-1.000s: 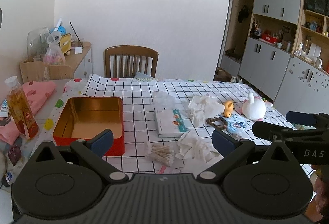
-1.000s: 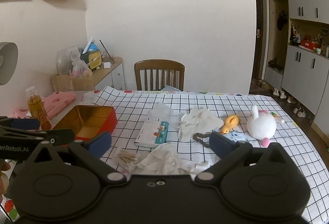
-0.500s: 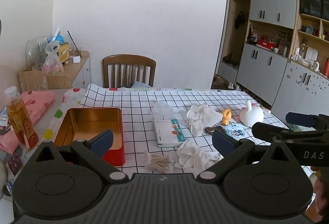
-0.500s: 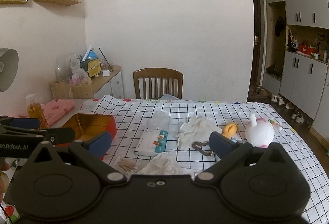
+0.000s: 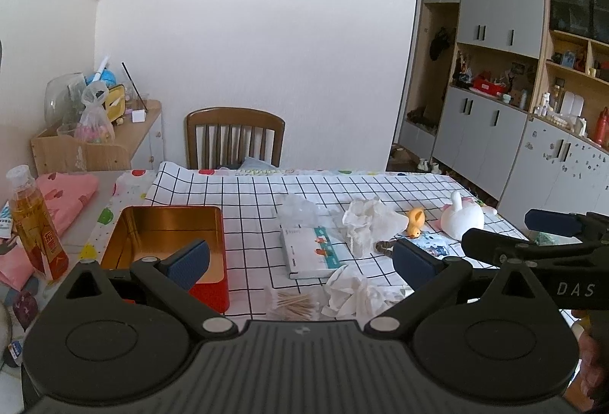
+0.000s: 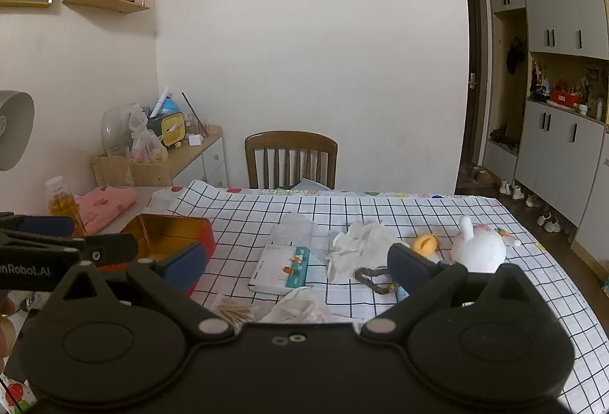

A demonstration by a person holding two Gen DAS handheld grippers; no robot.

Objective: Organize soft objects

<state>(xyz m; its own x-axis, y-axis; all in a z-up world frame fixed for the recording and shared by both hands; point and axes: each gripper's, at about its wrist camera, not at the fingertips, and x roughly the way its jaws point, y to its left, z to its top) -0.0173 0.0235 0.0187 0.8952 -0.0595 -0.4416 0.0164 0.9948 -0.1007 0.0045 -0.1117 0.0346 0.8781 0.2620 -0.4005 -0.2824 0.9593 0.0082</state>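
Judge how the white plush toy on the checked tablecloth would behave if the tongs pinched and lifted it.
The white plush toy looks rounded and stuffed, so it would probably compress under a pinch rather than resist. It seems light for its bulk. Its narrow upright ear might offer an easier hold than the wide body. Pushed, the rounded body may tip or roll instead of sliding over the checked tablecloth.

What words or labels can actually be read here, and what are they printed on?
"DAS": right gripper, on its side.
"nRobot.AI", start cut off: left gripper, on its side.
Bottle label: red characters, too blurred to read.
Tissue pack: print too small to read.
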